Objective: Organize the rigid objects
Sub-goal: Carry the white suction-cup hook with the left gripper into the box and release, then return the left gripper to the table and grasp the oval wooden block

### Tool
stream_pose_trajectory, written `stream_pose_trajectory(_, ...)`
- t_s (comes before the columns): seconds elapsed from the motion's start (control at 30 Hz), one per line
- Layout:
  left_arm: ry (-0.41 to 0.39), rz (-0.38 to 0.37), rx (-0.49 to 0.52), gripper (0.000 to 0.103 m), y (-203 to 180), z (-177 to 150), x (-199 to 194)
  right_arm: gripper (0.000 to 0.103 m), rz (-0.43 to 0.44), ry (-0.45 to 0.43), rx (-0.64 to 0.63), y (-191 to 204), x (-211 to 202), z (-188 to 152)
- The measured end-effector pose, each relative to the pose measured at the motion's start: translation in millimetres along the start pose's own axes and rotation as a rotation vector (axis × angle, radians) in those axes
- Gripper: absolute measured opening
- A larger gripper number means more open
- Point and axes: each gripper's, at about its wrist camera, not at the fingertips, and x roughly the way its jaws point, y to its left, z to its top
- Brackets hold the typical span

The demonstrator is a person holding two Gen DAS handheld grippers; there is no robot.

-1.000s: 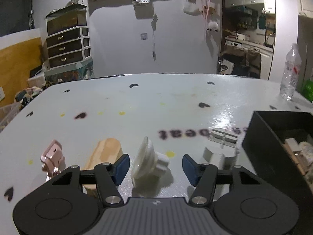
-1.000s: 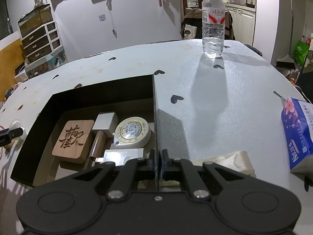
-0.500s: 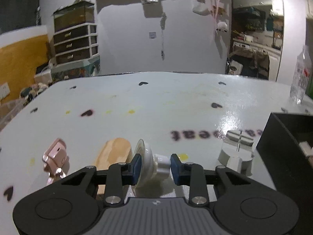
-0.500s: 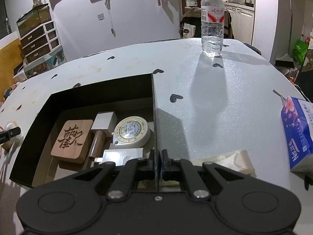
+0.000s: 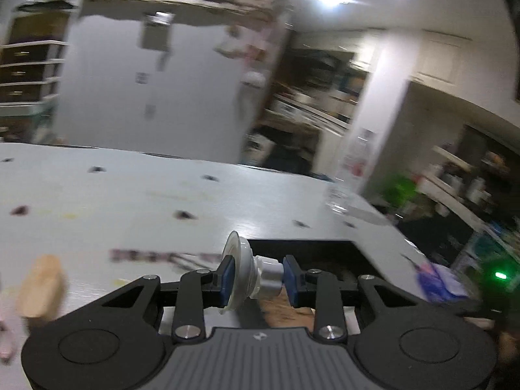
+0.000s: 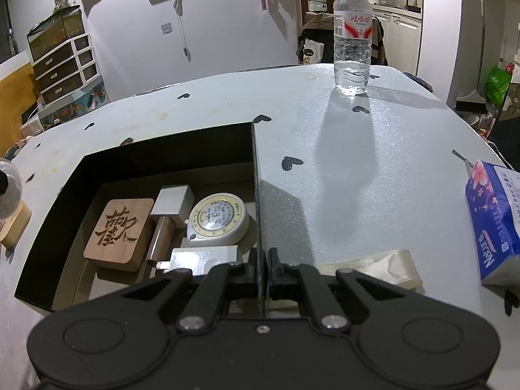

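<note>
The left tool [image 5: 255, 279] is pinching a white suction-cup knob [image 5: 250, 271]: one blue pad presses on the flat disc, the other on the end of the stub. This grip across the length holds the round piece so it cannot roll out. The knob is lifted off the bench [image 5: 130, 195] and sits just in front of the black box [image 6: 162, 152], which I judge to be its destination.

The right tool [image 6: 262, 268] is pressed together on the thin right wall of the box, probably to keep the box steady while things are put in. Inside already lie a carved wooden block [image 6: 118, 229], a round tape measure [image 6: 217, 224] and a small silver piece [image 6: 172, 200], close together. A wooden piece [image 5: 40, 284] waits on the bench at the left. Farther away stand a water bottle [image 6: 352, 32] and, at the right edge, a tissue pack [image 6: 490, 221].
</note>
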Motion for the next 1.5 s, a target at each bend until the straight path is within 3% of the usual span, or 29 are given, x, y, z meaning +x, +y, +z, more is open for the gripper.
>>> stream_pose_trajectory(0.33, 0.156, -0.158, 0.112, 0.033, -57.1, -17.2, 37.8, 0.005, 0.005, -0.002, 0.002, -0.9, -0.3, -0.3)
stream_pose_trajectory(0.57, 0.259, -0.174, 0.105, 0.033, -71.0, -26.6, 69.9, 0.005, 0.012, -0.002, 0.0, -1.8, -1.1, -0.6)
stream_pose_trajectory(0.8, 0.298, -0.15, 0.105, 0.035, -76.0, -31.7, 80.6, 0.006, 0.014, -0.004, 0.002, -2.1, -1.8, -0.7)
stream_pose_trajectory(0.9, 0.306, -0.142, 0.1, 0.048, -76.1, -33.0, 79.7, 0.006, 0.014, -0.004, 0.002, -2.1, -1.8, -0.7)
stream_pose_trajectory(1.1, 0.291, -0.135, 0.126, 0.06, -78.3, -33.0, 74.7, 0.006, 0.014, -0.004, 0.004, -2.4, -2.2, -0.6)
stream_pose_trajectory(1.2, 0.279, -0.12, 0.149, 0.081, -80.9, -33.9, 71.2, 0.006, 0.014, -0.004, 0.004, -2.3, -2.4, -0.4)
stream_pose_trajectory(1.37, 0.265, -0.109, 0.182, 0.084, -83.4, -35.0, 65.3, 0.005, 0.014, -0.004, 0.005, -2.5, -2.3, -0.5)
stream_pose_trajectory(1.5, 0.251, -0.105, 0.205, 0.092, -84.8, -36.9, 60.4, 0.005, 0.014, -0.004, 0.004, -2.5, -2.3, -0.5)
